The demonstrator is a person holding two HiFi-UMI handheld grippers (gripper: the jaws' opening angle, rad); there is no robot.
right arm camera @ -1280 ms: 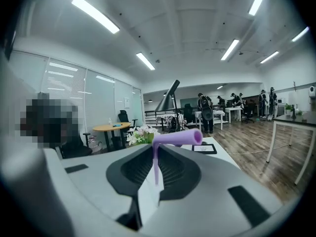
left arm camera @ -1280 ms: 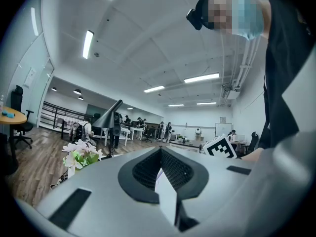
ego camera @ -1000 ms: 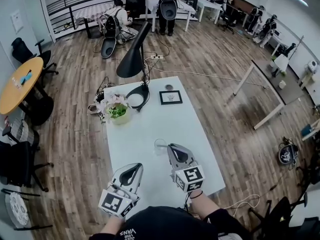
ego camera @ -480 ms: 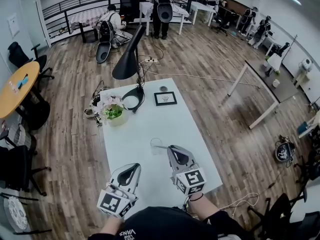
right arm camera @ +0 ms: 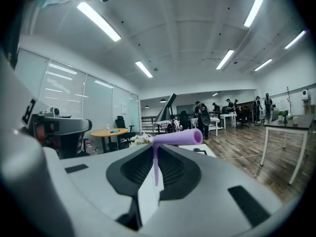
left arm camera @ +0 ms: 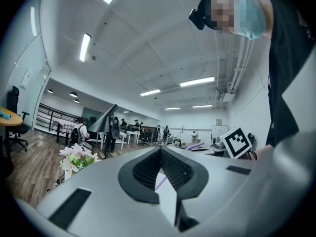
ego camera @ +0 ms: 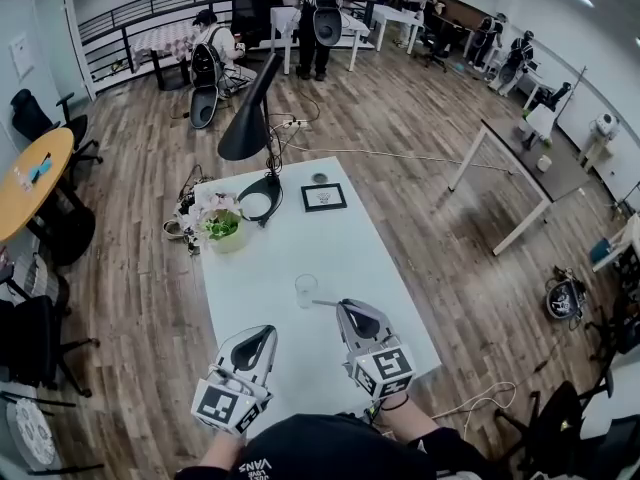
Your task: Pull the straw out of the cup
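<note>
A clear empty cup (ego camera: 305, 290) stands upright on the white table (ego camera: 345, 238). Just right of it my right gripper (ego camera: 343, 307) is shut on a purple bendy straw (ego camera: 326, 303), whose free end sticks out left toward the cup without touching it. In the right gripper view the straw (right arm camera: 174, 138) shows its bent head across the jaw tips, and its stem runs down between the pads. My left gripper (ego camera: 265, 335) hovers nearer the table's front edge, shut, with nothing held. The straw (left arm camera: 193, 146) also shows in the left gripper view, beyond the jaw tips.
At the far end of the table stand a black lamp (ego camera: 248, 123), a pot of flowers (ego camera: 222, 226), a small framed picture (ego camera: 323, 197) and a small round dish (ego camera: 319, 178). Chairs, other tables and people are farther off on the wooden floor.
My right gripper has drawn back from the cup toward me with the straw in it; the straw has come out of the cup. The left gripper has stayed put.
</note>
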